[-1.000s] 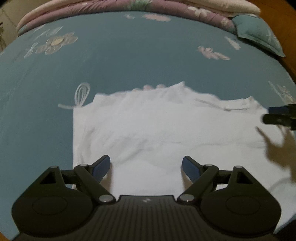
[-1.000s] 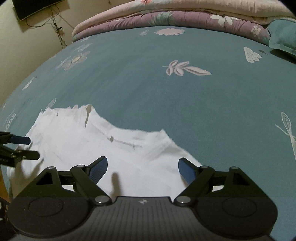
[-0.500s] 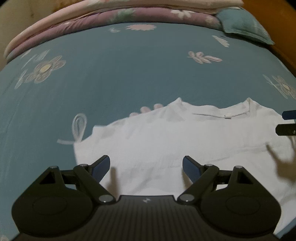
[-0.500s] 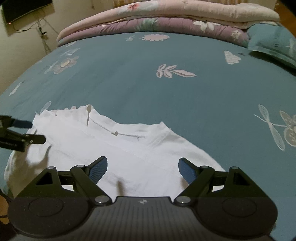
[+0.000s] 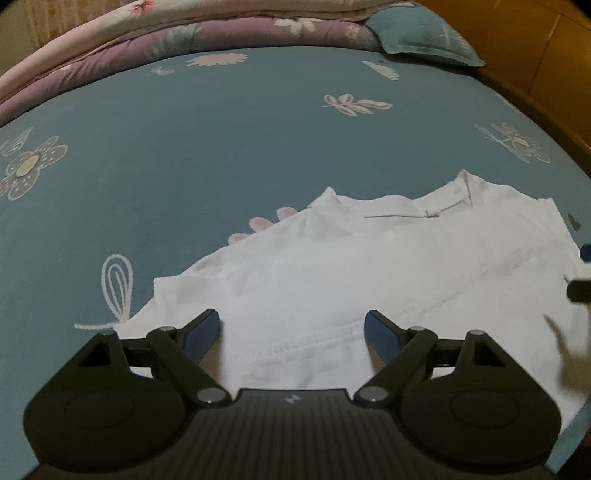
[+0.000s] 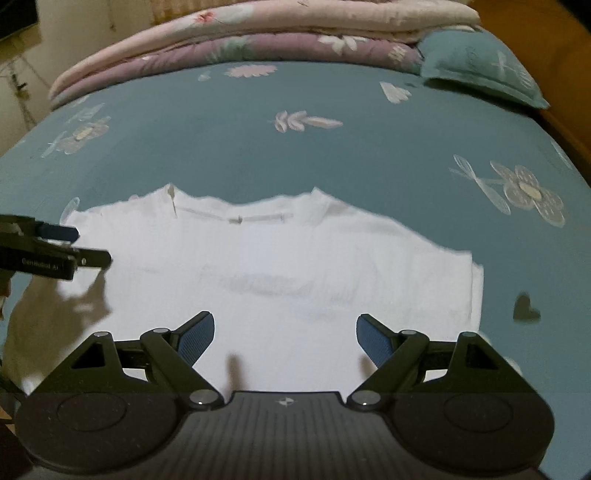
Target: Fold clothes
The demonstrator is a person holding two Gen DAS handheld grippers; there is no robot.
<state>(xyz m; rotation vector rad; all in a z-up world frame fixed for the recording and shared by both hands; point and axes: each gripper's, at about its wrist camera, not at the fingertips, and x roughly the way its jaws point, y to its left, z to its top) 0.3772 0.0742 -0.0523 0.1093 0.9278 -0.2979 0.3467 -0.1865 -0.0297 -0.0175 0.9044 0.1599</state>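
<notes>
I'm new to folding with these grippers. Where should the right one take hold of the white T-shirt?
Probably the sleeve edge of the white T-shirt, approached from the right. The shirt lies flat on the bedsheet, so only a free edge gives the fingers something to pinch. The right gripper is open above it.

One white shirt (image 6: 280, 266), two quilts (image 6: 258, 33), one pillow (image 6: 476, 62)

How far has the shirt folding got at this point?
Done: the white cotton T-shirt lies spread flat on the teal flowered bedsheet, collar away from the cameras. In hand: nothing; the left gripper and right gripper hover open over the near hem. Left: apparently all of the folding, since the full shirt outline shows, sleeves still out.
</notes>
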